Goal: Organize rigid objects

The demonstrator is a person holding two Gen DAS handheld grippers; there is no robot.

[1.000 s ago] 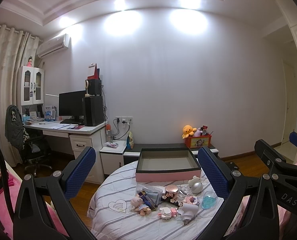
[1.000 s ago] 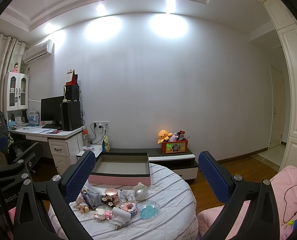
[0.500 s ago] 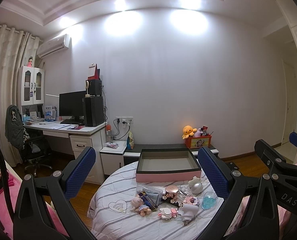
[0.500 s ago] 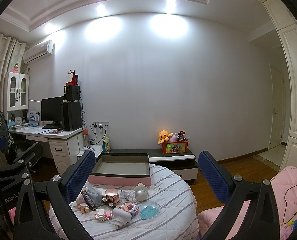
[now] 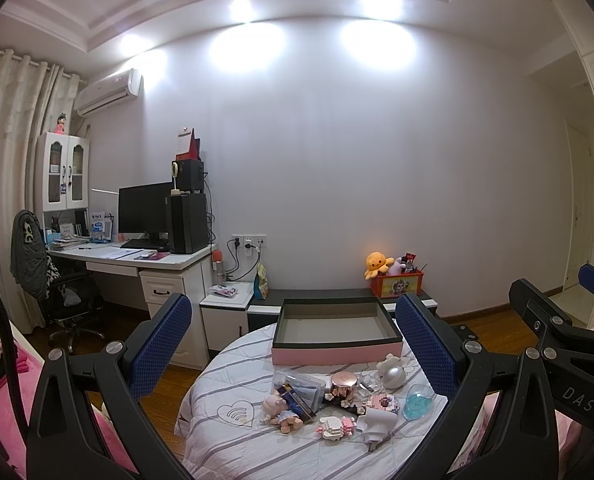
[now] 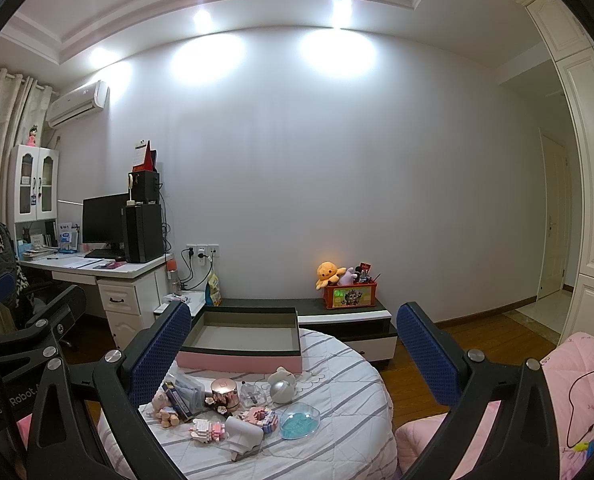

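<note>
Left gripper [image 5: 297, 354] & right gripper [image 6: 293, 356]: fingers spread, holding nothing, above toys near pink tray [image 5: 336, 350] on round table [image 5: 225, 376].

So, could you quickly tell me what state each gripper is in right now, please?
Left gripper: open, jaws wide apart, holding nothing.
Right gripper: open, jaws wide apart, holding nothing.

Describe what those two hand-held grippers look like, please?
Each hand-held gripper, left and right, has black angular arms with silver bolts and two dimpled blue pads. White lettering marks the bodies: "DAS" on the right one, "Robot" on the left.
</note>
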